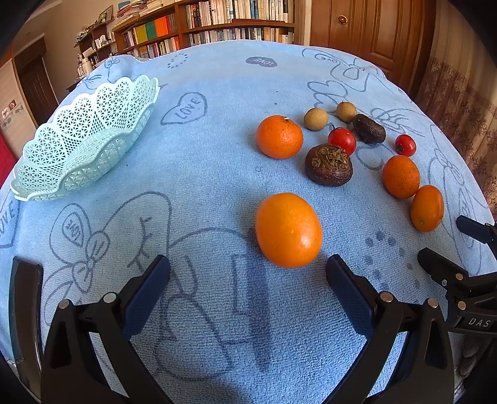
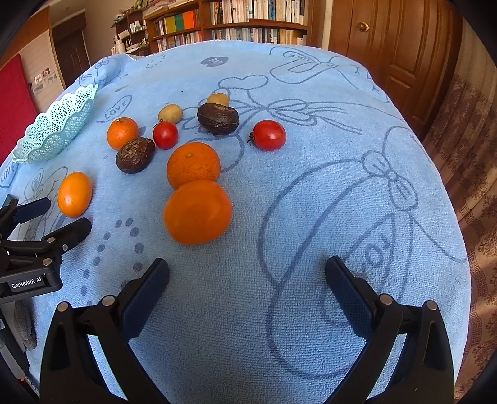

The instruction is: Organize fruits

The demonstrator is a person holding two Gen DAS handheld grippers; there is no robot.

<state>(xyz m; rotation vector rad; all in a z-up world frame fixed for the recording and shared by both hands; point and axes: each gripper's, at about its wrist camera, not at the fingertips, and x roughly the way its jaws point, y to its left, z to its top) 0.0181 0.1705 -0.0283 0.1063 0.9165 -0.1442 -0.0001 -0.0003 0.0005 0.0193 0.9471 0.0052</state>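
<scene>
Here, left tool [image 1: 248, 265] low over the table, jaws wide and empty, nearest orange [image 1: 288, 229] just ahead, right tool [image 2: 247, 267] likewise agape, empty.

Bright, even daylight across the blue towel [image 1: 217, 161], soft shadows tucked close under the fruit. A small glint shows on the nearest orange [image 1: 289, 230]. Heavy fisheye bend curves the bookshelf [image 1: 211, 21], corners go black, and the closest orange [image 2: 198, 212] in the right view looks slightly soft.
</scene>
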